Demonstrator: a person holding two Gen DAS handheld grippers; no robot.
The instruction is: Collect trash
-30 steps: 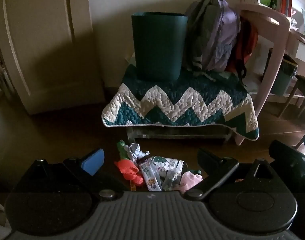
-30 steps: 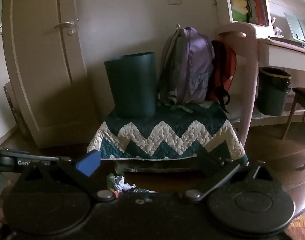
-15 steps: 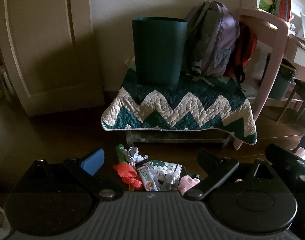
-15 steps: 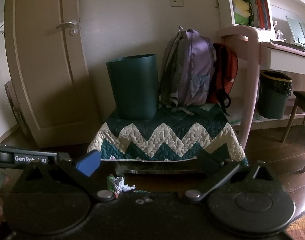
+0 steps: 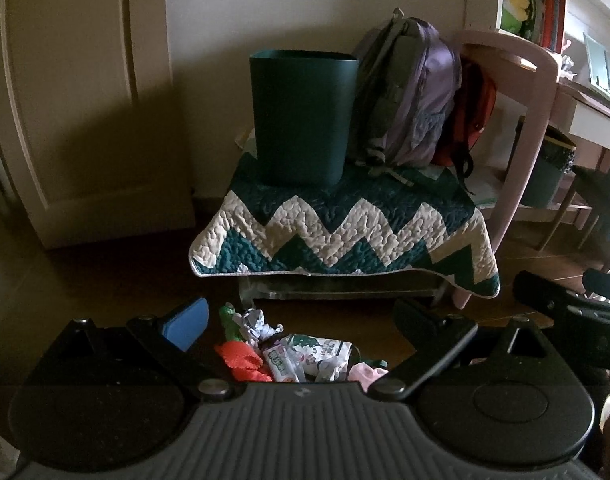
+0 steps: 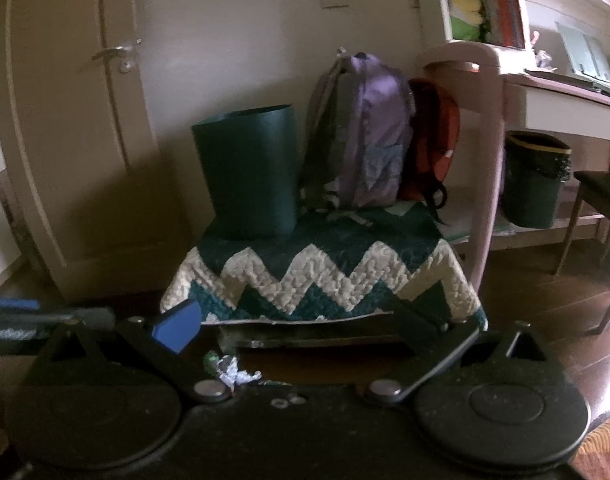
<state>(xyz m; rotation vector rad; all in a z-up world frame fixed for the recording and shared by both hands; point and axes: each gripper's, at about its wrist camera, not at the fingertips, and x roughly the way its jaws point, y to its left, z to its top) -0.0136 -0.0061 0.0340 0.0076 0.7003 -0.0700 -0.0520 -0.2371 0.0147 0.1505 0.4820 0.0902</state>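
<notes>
A pile of trash lies on the dark floor in front of the stool: an orange crumpled piece (image 5: 243, 362), a crumpled foil wad (image 5: 255, 322), printed snack wrappers (image 5: 305, 356) and a pink scrap (image 5: 365, 372). My left gripper (image 5: 301, 322) hangs open just above and behind the pile, holding nothing. A dark green bin (image 5: 303, 112) stands on a zigzag quilt (image 5: 345, 228) over the stool. In the right wrist view my right gripper (image 6: 297, 320) is open and empty, with the foil wad (image 6: 231, 372) below it and the bin (image 6: 247, 172) beyond.
A purple backpack (image 5: 409, 92) and an orange bag (image 5: 475, 108) lean beside the bin. A pink chair frame (image 5: 521, 128), a desk with shelves and a second lined bin (image 6: 535, 180) stand at right. A cream door (image 5: 77, 92) fills the left.
Both grippers have risen and pulled back a little; the stool, bin and trash pile sit lower and farther in both views. Both stay open and empty.
</notes>
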